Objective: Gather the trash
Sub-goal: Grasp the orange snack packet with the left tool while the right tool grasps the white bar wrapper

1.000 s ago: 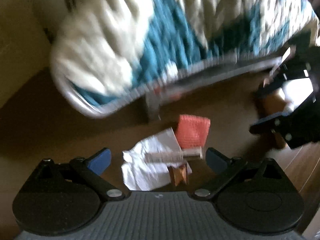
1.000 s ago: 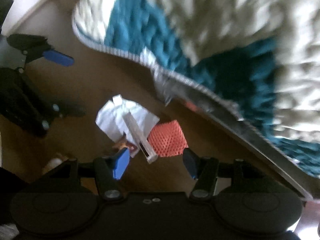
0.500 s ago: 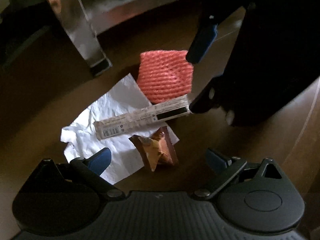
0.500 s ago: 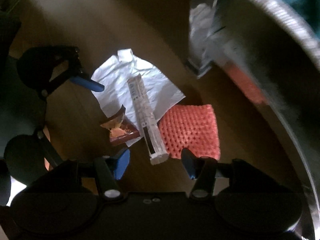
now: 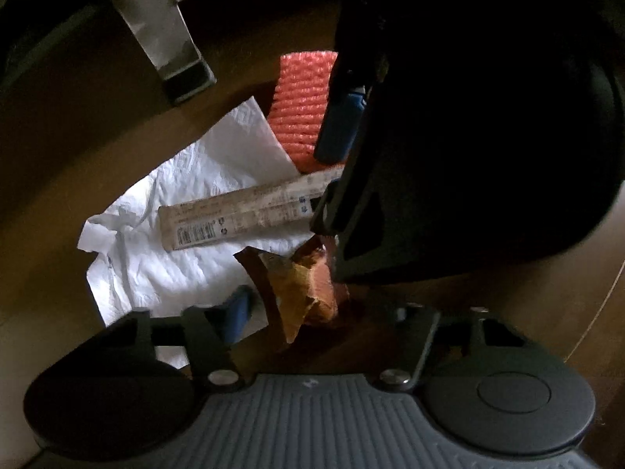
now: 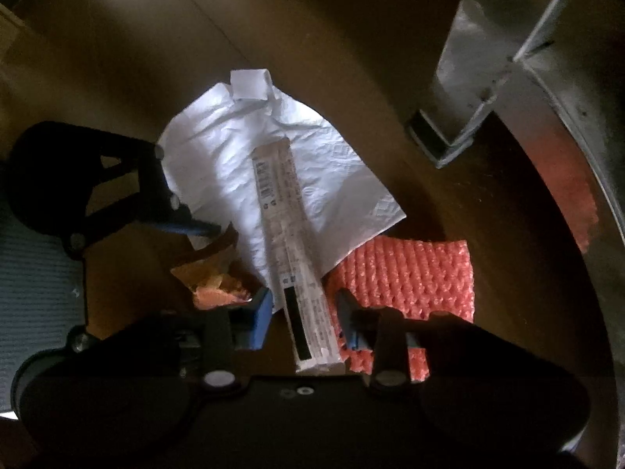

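- Brown wooden floor (image 6: 117, 58) lies under both my tools, which point straight down at a small heap of trash.
- A crumpled white napkin (image 6: 218, 148) lies flat at the bottom of the heap.
- A long narrow box (image 6: 281, 215) with a barcode at its far end lies across the napkin. Its near end juts past the napkin's edge.
- A pink foam net (image 6: 410, 269) lies flat beside the box, touching the napkin's corner.
- A torn brown and orange wrapper (image 5: 304, 293) sits at the napkin's other edge, on the opposite side of the box from the net.
- My right gripper (image 6: 304, 320) straddles the near end of the box. Its jaws have just been closing, with the box between them. One blue pad sits right at the box's edge, over the net, but a sliver of gap shows at the other pad, so the box is not yet pinched.
- My left gripper (image 5: 316, 312) is down over the wrapper and its jaws have also just been closing, with the wrapper between them. One blue pad sits close beside the wrapper's brown edge. The other pad is lost in shadow, so I cannot tell whether it grips.
- A grey metal leg (image 6: 461, 90) of some furniture stands on the floor near the heap, clear of the trash.
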